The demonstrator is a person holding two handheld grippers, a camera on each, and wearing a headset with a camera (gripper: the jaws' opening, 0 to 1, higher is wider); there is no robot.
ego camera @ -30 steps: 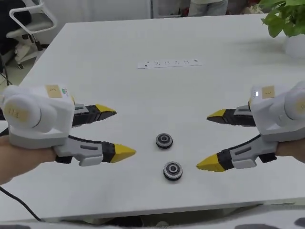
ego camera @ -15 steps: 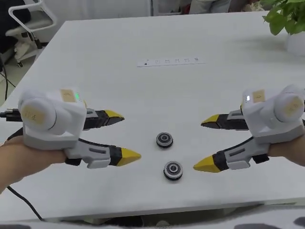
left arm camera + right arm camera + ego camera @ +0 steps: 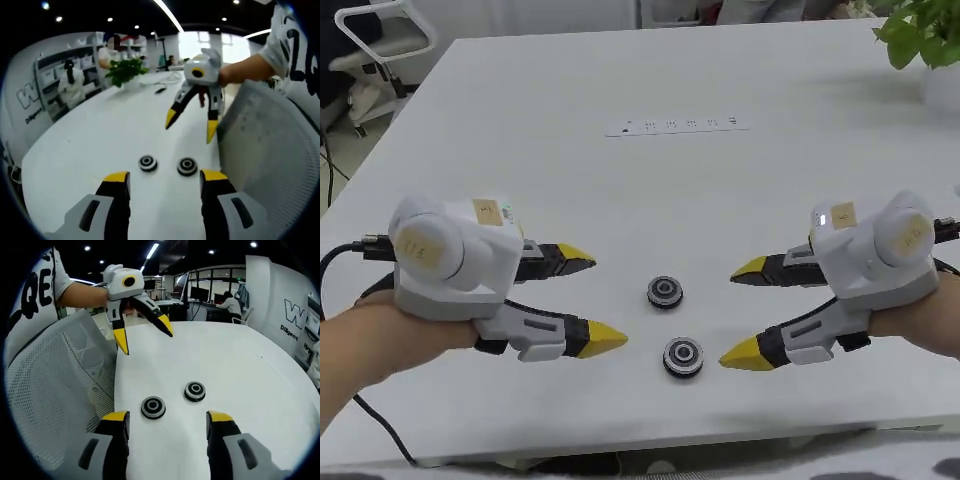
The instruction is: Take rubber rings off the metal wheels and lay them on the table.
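While rubber rings (image 3: 668, 358) sit on both wheels, items L to R, placed vs. near wheel (image 3: 682, 357):
- Left gripper (image 3: 605, 300): to its left, jaws spread, empty.
- Far wheel (image 3: 665, 292): just behind, apart.
- Right gripper (image 3: 730, 314): close on its right, jaws spread, empty.

Step, est.: one claw pins the hub, the other pinches the ring and peels outward; a loose pin lets the wheel roll.

Room: table (image 3: 620, 180) edge near in front; open top behind, power strip (image 3: 675, 127) well beyond.

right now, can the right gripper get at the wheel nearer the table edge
Probably yes: the right gripper is open and aimed at that wheel, with bare table between them and nothing in the way.
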